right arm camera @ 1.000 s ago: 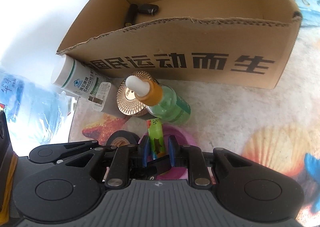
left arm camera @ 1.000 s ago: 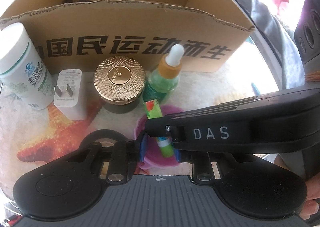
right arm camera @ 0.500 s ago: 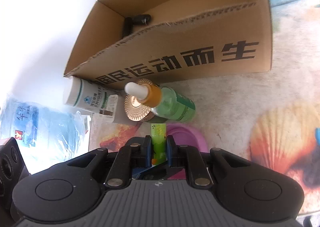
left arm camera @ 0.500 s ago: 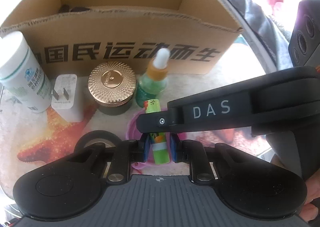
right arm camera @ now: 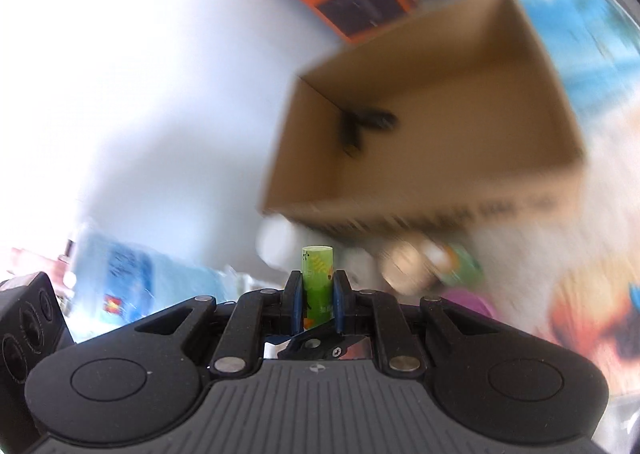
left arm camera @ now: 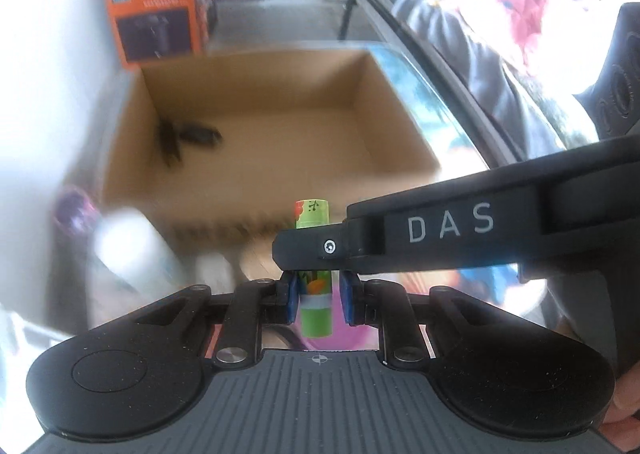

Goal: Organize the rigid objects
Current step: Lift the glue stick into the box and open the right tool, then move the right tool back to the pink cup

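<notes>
my left gripper (left arm camera: 318,296): nearly closed; my blue pads pinch the lower half of the green tube (left arm camera: 314,254), which stands upright between them.
my right gripper (right arm camera: 316,300): nearly closed too, gripping the same green tube (right arm camera: 317,278) from the other side, top end poking up past the pads.
why both hold it: my guess is the tube is small and slick, so two grips keep it upright for the trip to the box.
where the tube is: in the air, on the near side of the cardboard box (left arm camera: 264,142), lined up with its near wall, not yet over the opening.
box contents: one dark angled object (left arm camera: 180,136) by the left wall; the rest of the floor is bare, so there is room to drop the tube.
writing, right gripper's arm: "DAS" in pale letters.
writing, tube: small printed pictures, an orange blob and a cherry mark; no readable words.
writing, box front: dark characters, smeared by blur, unreadable.
orange carton (left arm camera: 156,10): behind the box; label too small to read.
things by the near wall: blurred; I cannot name them.
</notes>
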`<state>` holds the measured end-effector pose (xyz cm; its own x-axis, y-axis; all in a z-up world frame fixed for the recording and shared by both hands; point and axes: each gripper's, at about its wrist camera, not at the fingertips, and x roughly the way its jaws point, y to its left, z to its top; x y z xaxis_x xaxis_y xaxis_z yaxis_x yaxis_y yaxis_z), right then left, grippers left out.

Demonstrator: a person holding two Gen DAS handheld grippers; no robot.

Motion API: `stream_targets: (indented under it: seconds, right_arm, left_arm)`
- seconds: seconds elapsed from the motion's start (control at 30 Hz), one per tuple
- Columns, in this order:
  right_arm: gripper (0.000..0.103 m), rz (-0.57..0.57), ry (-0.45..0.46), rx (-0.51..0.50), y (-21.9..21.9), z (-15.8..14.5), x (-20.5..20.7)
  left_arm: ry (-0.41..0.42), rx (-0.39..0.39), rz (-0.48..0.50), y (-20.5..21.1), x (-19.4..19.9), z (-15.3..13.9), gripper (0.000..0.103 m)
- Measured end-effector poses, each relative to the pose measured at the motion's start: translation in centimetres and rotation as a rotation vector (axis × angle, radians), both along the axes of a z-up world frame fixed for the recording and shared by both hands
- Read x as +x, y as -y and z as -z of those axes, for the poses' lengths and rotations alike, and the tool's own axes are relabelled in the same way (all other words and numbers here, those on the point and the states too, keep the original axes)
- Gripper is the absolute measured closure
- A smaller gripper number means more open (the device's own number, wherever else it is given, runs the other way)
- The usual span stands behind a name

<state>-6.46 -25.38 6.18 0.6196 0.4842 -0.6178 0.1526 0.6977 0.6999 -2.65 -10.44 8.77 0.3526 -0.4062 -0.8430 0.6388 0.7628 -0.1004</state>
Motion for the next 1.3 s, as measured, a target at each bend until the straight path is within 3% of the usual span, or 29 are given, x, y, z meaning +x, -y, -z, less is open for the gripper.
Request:
stream_targets:
  seconds: [0.1, 0.2, 0.37, 0.5, 0.77, 1.03, 1.3]
  right_arm:
    - [0.086, 0.006, 0.033, 0.025, 0.1, -1.2, 3.6]
    - [0.086, 0.002, 0.005, 0.045, 0.3, -0.7, 8.3]
    - [0.086, 0.005, -0.123, 0.134, 1.4, 3.2, 14.9]
    - [0.086, 0.025, -0.206, 0.185, 2.4, 6.4, 18.0]
    - [0.085, 0.016, -0.331, 0.225, 1.8, 11.6, 21.0]
    - [0.081, -0.029, -0.359, 0.233, 0.8, 12.6, 22.1]
    - [0.080, 0.016, -0.218, 0.234, 3.1, 7.2, 18.7]
  left_arm:
    - [0.039, 0.007, -0.029, 0.0, 3.1, -1.3, 0.084]
    - [0.046, 0.049, -0.053, 0.4, 6.7, -1.0, 0.084]
    - [-0.010, 0.139, -0.091, 1.9, 12.1, 2.2, 0.084]
    - [-0.051, 0.188, -0.100, 3.0, 15.0, 4.9, 0.084]
    - [-0.073, 0.260, -0.149, 2.3, 16.3, 6.4, 0.080]
    - [-0.064, 0.206, -0.201, 0.8, 15.6, 4.6, 0.068]
    - [-0.014, 0.070, -0.219, -1.2, 12.5, 1.2, 0.055]
